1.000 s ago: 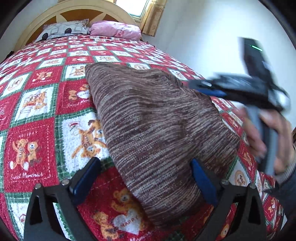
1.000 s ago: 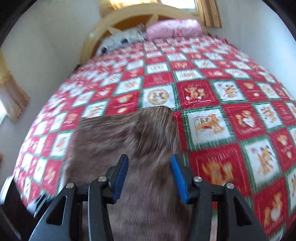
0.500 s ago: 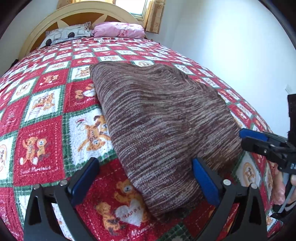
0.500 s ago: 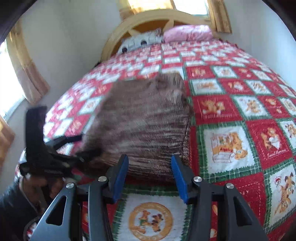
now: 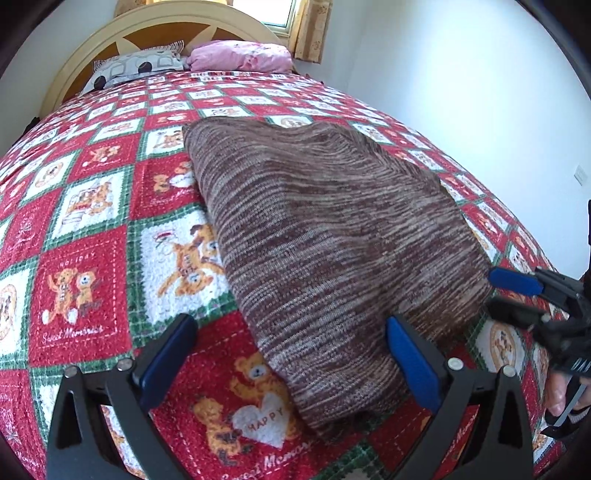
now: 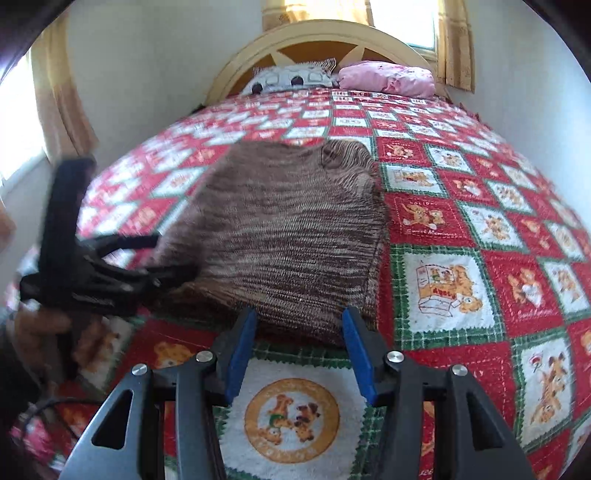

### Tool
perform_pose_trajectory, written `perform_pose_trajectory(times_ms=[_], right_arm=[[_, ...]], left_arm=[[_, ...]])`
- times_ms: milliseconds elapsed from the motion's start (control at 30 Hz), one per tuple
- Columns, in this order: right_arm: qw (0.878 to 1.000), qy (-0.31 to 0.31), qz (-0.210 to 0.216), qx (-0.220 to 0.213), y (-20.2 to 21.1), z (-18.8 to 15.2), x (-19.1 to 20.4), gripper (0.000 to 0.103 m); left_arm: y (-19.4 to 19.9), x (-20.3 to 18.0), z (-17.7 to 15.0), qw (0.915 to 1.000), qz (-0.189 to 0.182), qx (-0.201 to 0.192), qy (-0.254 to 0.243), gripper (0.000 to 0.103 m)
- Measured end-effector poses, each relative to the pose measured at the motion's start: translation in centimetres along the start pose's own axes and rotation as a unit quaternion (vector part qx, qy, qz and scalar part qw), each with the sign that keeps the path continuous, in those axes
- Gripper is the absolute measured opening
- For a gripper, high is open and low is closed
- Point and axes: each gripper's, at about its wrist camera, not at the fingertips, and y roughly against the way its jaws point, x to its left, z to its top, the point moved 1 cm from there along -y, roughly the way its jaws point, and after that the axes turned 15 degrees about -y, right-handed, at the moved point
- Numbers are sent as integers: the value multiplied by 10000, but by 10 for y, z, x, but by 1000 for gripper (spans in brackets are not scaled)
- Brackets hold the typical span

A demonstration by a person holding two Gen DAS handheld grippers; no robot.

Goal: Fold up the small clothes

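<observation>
A brown striped knit garment (image 5: pixel 325 236) lies folded on the bed's red, green and white teddy-bear quilt (image 5: pixel 85 284); it also shows in the right wrist view (image 6: pixel 288 236). My left gripper (image 5: pixel 291 350) is open and empty, its fingers straddling the garment's near edge. My right gripper (image 6: pixel 299 336) is open and empty, just short of the garment's near hem. The right gripper also shows in the left wrist view (image 5: pixel 517 295) at the garment's right edge. The left gripper shows blurred in the right wrist view (image 6: pixel 166 258) at the garment's left edge.
A grey patterned pillow (image 5: pixel 136 68) and a pink pillow (image 5: pixel 240 61) lie against the curved wooden headboard (image 6: pixel 321 35). A white wall (image 5: pixel 461 74) runs along the bed's right side. Curtained windows stand behind and to the left.
My right gripper has swung from above the garment back to its near hem. The left gripper has drawn slightly back; the garment lies still.
</observation>
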Motion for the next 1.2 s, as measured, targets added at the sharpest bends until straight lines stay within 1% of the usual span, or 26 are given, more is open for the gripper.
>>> perform_pose_trajectory(times_ms=[67,133,300,433,533,633,733,833,933,1000,1133,1200], right_arm=[[9995,-226,191,-111,9,6,-10,50],[9986,-389,276,-216,13,13,-18,51],[9919,-1086,611,-238,8,41,-49,51],[9827,-1570,982,-6,-11,65,-68,51],[9768,-1824,1111,138,-29,81,-77,51],[9738,-1940,1165,228,-46,94,-82,51],[9725,-2006,1135,334,-65,106,-85,51],[9725,-1987,1128,454,-83,115,-84,51],[9726,-1967,1117,529,-97,122,-82,51],[9711,-2013,1137,587,-104,125,-83,51],[9675,-2028,1260,827,-122,132,-82,51],[9670,-1981,1316,911,-128,137,-80,51]], left_arm=[[0,0,0,10000,-14,2,6,103],[0,1,0,10000,-25,7,10,103],[-1,0,3,10000,-24,68,9,103],[0,6,9,9997,-119,121,153,103],[5,17,16,9993,-164,-29,322,103],[8,30,23,9979,-275,-208,543,103],[-3,39,29,9968,-378,-172,688,103],[-15,42,32,9971,-371,-115,658,103],[-22,42,32,9959,-552,-99,716,100],[-22,42,33,9955,-611,-137,705,100],[-27,44,36,9944,-721,-175,748,98],[-30,41,38,9952,-691,-158,676,98]])
